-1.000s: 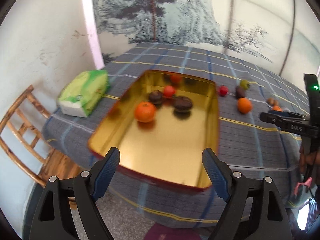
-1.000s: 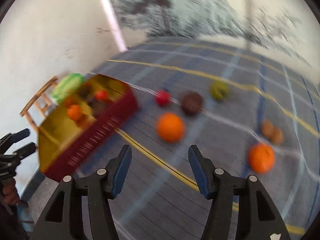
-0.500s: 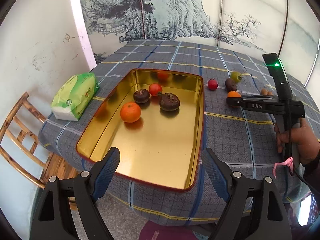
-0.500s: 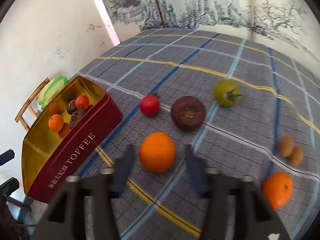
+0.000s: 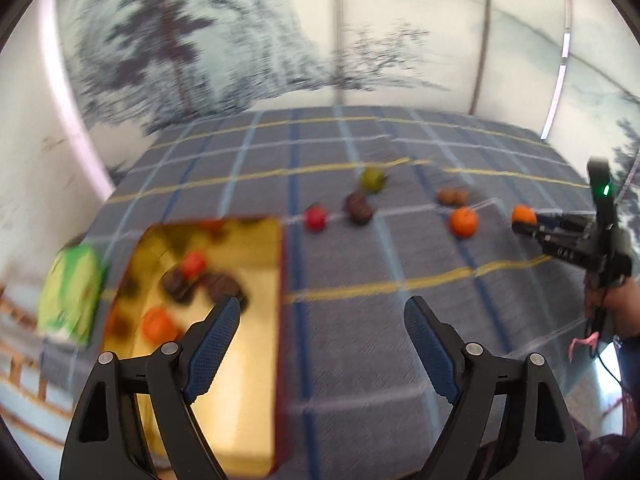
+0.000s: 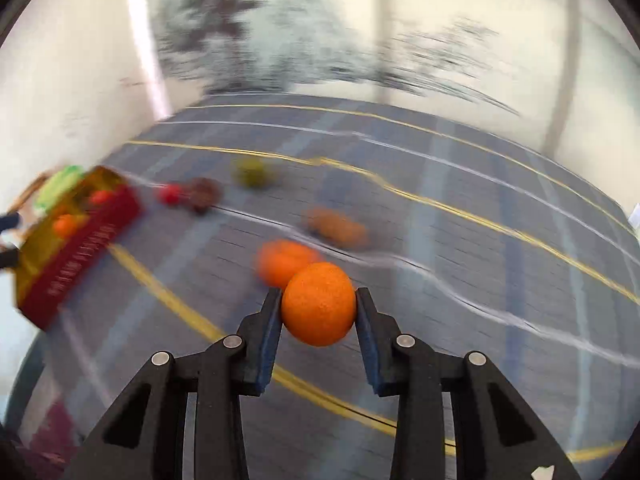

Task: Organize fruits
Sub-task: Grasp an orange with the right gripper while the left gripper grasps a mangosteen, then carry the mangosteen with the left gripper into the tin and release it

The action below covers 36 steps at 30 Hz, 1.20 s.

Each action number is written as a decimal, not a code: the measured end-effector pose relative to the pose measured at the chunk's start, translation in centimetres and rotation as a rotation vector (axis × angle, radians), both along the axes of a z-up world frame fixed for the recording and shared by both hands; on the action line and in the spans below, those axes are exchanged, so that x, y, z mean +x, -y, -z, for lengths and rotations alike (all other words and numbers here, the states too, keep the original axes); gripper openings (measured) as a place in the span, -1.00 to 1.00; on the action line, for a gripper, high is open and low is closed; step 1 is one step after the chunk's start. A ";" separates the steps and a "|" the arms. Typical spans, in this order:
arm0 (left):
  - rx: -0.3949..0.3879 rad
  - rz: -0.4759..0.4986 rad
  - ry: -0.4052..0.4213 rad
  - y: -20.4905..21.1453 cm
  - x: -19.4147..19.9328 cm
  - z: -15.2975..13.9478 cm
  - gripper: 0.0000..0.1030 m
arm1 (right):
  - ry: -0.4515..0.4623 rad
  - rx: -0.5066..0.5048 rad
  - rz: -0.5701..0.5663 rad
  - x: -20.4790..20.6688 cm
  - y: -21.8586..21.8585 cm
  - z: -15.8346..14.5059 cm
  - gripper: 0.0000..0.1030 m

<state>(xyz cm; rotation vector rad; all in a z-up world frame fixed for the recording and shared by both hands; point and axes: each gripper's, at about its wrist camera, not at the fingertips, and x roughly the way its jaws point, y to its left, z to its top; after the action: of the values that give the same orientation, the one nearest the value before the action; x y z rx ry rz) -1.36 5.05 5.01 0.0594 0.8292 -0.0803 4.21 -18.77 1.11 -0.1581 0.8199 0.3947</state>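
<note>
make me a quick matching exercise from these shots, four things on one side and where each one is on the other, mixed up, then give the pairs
Things:
1. held orange
2. green packet
3. yellow-green fruit
4. left gripper

Places or states:
A. loose on the checked cloth, beyond the dark brown fruit
B. open, nothing between its fingers
C. clamped in the right gripper
D. beside the gold tin, on its far side from the loose fruit

Pairs: 1-C, 2-D, 3-A, 4-B
</note>
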 end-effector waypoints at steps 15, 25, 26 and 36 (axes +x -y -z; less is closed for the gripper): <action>0.058 0.282 -0.145 4.6 14.3 2.6 0.61 | -0.082 0.117 0.174 1.8 8.7 2.6 -0.35; 0.104 0.285 -0.287 5.6 19.9 7.2 0.34 | -0.102 0.158 0.169 2.0 9.0 2.9 -0.34; 0.109 0.282 -0.298 5.6 20.3 7.6 0.34 | -0.103 0.161 0.169 2.0 9.1 2.8 -0.34; 0.077 0.257 -0.333 6.8 19.5 7.8 -0.31 | -0.103 0.161 0.169 2.0 9.2 2.9 -0.33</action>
<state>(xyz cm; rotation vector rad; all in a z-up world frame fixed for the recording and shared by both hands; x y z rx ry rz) 18.15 -1.75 -2.82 0.2302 1.1547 -0.3062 6.25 -27.92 -1.77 0.0815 0.8913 0.3101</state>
